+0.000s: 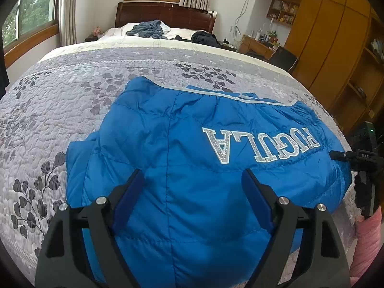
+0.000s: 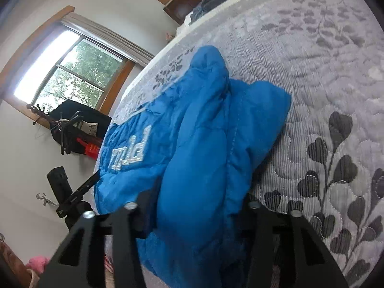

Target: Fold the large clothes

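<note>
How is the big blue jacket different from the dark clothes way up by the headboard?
The blue jacket is bright blue, with sparkly silver letters; the dark clothes are nearly black and plain, as far as shows. The blue jacket is spread wide at the near end of the bed, under the left gripper; the dark clothes sit bunched in a small heap, far from either gripper. Both lie on the same bed.
</note>
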